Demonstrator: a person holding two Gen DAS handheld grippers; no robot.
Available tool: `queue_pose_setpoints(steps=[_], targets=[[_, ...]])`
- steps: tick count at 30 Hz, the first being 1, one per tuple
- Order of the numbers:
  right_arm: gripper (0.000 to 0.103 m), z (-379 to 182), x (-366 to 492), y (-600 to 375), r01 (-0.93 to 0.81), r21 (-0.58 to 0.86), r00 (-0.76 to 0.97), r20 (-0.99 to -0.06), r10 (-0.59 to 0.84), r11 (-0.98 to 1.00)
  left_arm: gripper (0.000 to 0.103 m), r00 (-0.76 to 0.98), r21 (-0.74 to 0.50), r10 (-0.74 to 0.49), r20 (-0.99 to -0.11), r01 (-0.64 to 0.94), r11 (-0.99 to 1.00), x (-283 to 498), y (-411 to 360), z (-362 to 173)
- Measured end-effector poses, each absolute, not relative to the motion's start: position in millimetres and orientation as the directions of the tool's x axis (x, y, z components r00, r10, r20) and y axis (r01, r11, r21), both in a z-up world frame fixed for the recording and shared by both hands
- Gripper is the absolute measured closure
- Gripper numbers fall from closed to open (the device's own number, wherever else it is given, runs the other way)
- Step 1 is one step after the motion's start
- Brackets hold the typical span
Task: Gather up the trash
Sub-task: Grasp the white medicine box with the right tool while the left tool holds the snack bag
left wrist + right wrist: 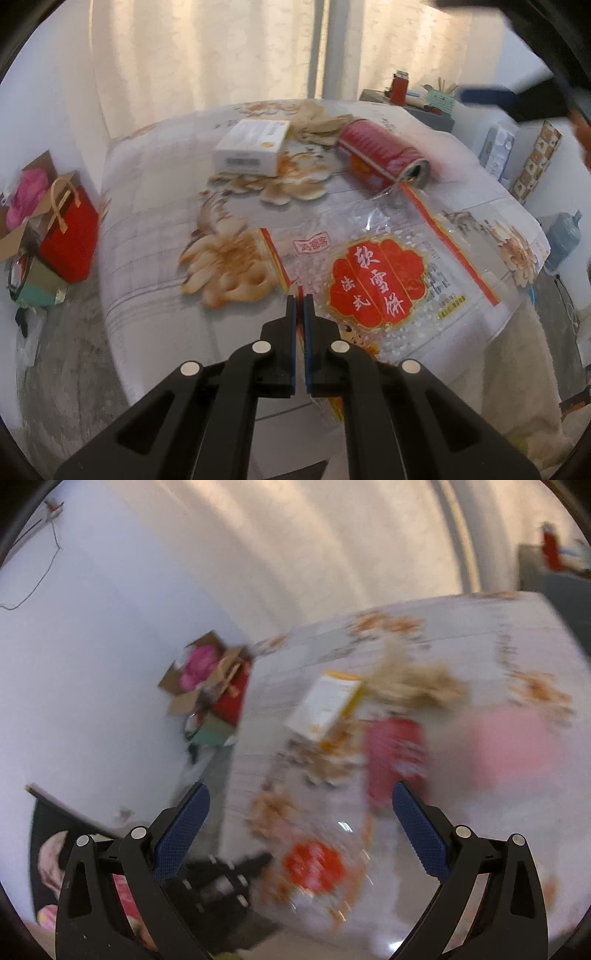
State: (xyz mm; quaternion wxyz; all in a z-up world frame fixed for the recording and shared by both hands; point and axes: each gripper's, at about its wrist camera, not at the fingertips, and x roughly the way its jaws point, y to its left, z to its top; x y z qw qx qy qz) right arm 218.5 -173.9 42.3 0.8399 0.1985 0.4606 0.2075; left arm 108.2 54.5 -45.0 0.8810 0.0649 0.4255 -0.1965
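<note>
My left gripper (pixel 300 295) has its jaws closed on the near edge of the clear plastic snack bag with a red flower-shaped label (pixel 376 284); a thin strip of the bag shows between the blue pads. The bag lies flat on the table with the flower-printed cloth (pixel 147 221), toward its near right corner, and spreads away from the gripper to the right.

Beyond the bag, near the far right edge, the red metal drink can (pixel 384 155) lies on its side, and its open mouth touches the far corner of the bag. The white cardboard box with orange print (pixel 255 146) stands near the far edge, to the left of the can, with crumpled beige paper (pixel 321 123) between them.

My right gripper (pixel 301 794) is wide open, with nothing between its blue pads (pixel 184 830). Its view is strongly blurred: I recognise the red can (pixel 395 757) and the white box (pixel 325 701), but a pink patch (pixel 517 746) on the right I cannot identify. In the left view, the right gripper is only a dark blurred shape, cut off at the top right corner.
</note>
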Motion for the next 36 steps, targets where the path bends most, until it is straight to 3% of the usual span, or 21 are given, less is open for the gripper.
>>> queue_pose_setpoints(steps=[5, 9, 15, 28, 36], targets=[[0.008, 16, 309, -125, -0.085, 0.508, 0.342, -0.793, 0.504, 0.857, 0.1, 0.558, -0.082, -0.282, -0.78, 0.356, 0.931, 106, 76, -50], [0.008, -17, 357, -102, 0.016, 0.407, 0.261, -0.883, 0.39, 0.913, 0.1, 0.557, -0.108, -0.286, -0.78, 0.33, 0.938, 105, 89, -53], [0.008, -49, 383, -93, 0.102, 0.309, 0.208, -0.936, 0.284, 0.946, 0.1, 0.555, -0.131, -0.299, -0.777, 0.321, 0.938, 107, 98, -54], [0.008, -83, 403, -77, 0.131, 0.206, 0.191, -0.965, 0.179, 0.97, 0.1, 0.546, -0.164, -0.314, -0.777, 0.306, 0.938, 110, 100, -56], [0.024, -80, 399, -89, 0.141, 0.234, 0.233, -0.952, 0.197, 0.962, 0.1, 0.551, -0.179, -0.313, -0.774, 0.283, 0.942, 110, 102, -57]])
